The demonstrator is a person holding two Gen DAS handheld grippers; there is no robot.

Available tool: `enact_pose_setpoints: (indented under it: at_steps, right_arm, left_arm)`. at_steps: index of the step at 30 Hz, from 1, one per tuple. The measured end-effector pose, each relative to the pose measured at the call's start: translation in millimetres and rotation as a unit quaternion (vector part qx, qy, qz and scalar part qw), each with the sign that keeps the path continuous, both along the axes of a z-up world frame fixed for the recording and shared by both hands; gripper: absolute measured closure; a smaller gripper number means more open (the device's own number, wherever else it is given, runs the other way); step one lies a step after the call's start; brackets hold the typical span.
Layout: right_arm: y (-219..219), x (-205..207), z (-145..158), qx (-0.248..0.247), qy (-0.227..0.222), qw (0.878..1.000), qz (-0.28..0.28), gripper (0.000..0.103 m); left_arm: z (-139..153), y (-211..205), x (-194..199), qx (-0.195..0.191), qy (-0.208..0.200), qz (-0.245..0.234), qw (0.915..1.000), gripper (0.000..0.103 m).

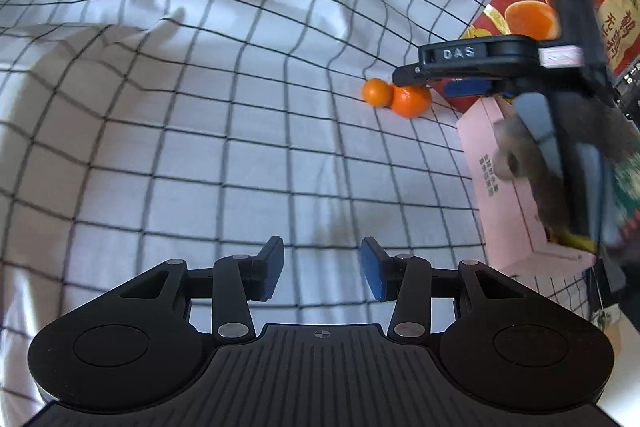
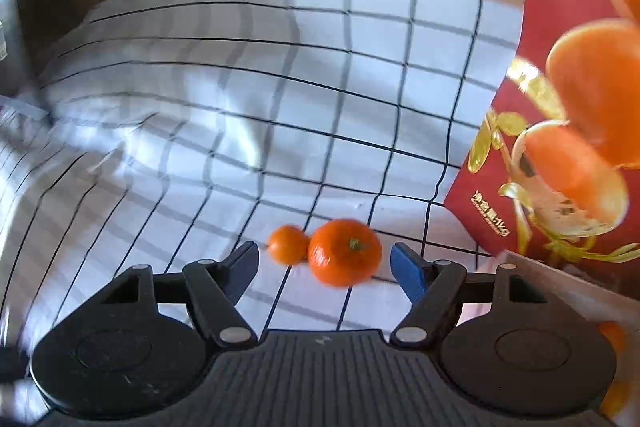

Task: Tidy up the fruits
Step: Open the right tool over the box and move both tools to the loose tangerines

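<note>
Oranges: larger orange [image 2: 345, 253] touched by smaller orange [image 2: 287, 244] | right gripper [image 2: 324, 265] spread, nothing gripped | left gripper [image 1: 322, 269] parted, nothing held

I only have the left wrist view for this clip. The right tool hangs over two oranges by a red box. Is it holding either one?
Observer: No. The right tool is open, the big orange lying free ahead of its fingers.
Operator: Do the two oranges touch?
Observer: They appear to; the small orange sits against the big one's left side.
Operator: Can you see the big one's stem?
Observer: Yes, a green stem faces up.
</note>
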State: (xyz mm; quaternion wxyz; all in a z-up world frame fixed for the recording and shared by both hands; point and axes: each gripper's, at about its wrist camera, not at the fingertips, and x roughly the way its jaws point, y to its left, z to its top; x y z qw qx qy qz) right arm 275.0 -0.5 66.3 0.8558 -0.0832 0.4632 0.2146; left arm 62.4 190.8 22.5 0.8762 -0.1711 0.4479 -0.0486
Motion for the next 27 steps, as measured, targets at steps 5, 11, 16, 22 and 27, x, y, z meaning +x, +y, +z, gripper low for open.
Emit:
enact_pose_setpoints:
  at_steps: [5,11,16,22,27]
  right_arm:
    - [-7,20,-16,0.022,0.047,0.998,-0.047,0.038]
    - [-17,2,-3,0.043,0.042,0.997,-0.05,0.056]
    - [-25,-61,31,0.069,0.031,0.997,0.003,0.056]
    - [-38,-155,50,0.082,0.033,0.994,0.058,0.056]
    - [-52,-195,31,0.086,0.076,0.992,0.046,0.056]
  left_arm:
    - [1,21,-12,0.005,-0.01,0.01,0.9999,0.056]
    - [5,30,-6,0.01,-0.029,0.0,0.9995,0.056]
    - [14,17,27,0.044,-0.065,-0.053,0.9955,0.056]
    - [31,-28,92,0.117,-0.128,-0.151,0.9732,0.056]
    - [21,-64,142,0.152,-0.114,-0.183,0.9646,0.056]
